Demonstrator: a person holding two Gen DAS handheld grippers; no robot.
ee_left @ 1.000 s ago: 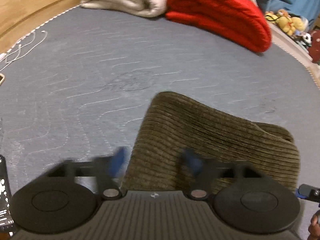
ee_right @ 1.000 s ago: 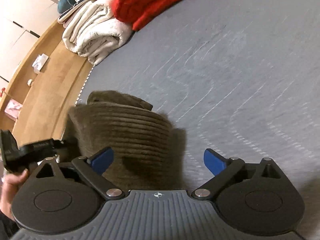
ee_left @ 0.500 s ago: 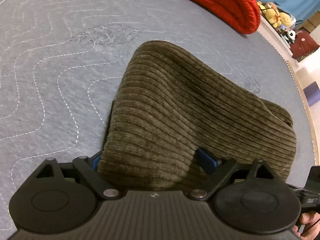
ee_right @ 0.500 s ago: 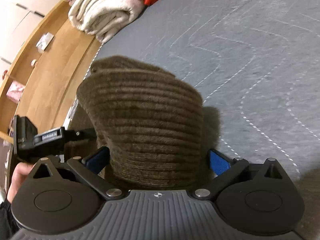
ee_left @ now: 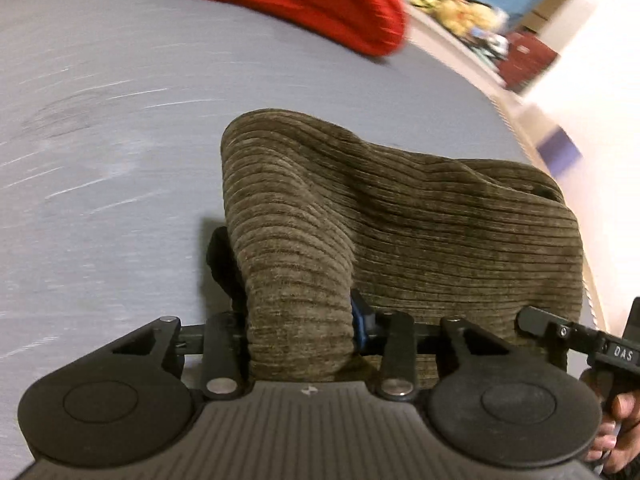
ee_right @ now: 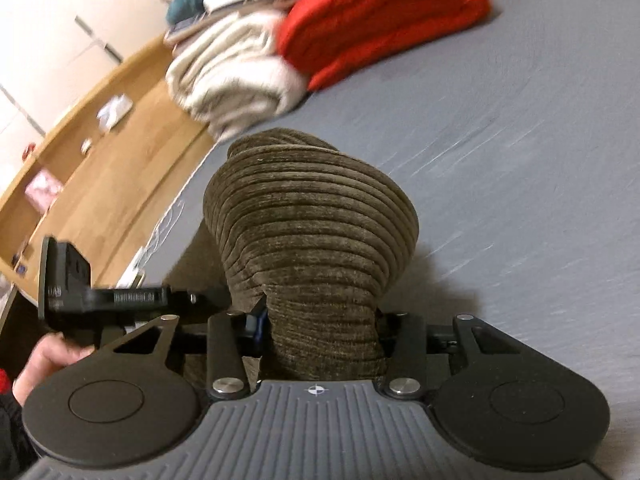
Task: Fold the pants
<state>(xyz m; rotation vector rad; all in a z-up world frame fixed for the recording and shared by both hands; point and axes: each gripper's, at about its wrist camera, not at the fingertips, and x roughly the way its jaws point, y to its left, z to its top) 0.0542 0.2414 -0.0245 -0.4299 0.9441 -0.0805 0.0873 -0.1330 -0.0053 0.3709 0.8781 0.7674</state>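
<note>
The left gripper (ee_left: 300, 320) is pinching a bunched end of the brown corduroy pants (ee_left: 400, 216), its fingers pressing in on the cloth from both sides, with a blue pad (ee_left: 359, 322) showing against the fabric. The right gripper (ee_right: 322, 320) is likewise clamping the other end of the pants (ee_right: 312, 232), the ribbed cloth bulging up and outward just past its fingers. Between the two grips the pants are hanging in a thick, folded bundle above the grey quilted bed cover (ee_left: 120, 120), casting a shadow on it. Farther back, a red folded blanket (ee_right: 376, 16) is lying on the bed beside a cream folded blanket (ee_right: 228, 76). In the right wrist view a wooden shelf (ee_right: 108, 160) is running along the far bed edge.
</note>
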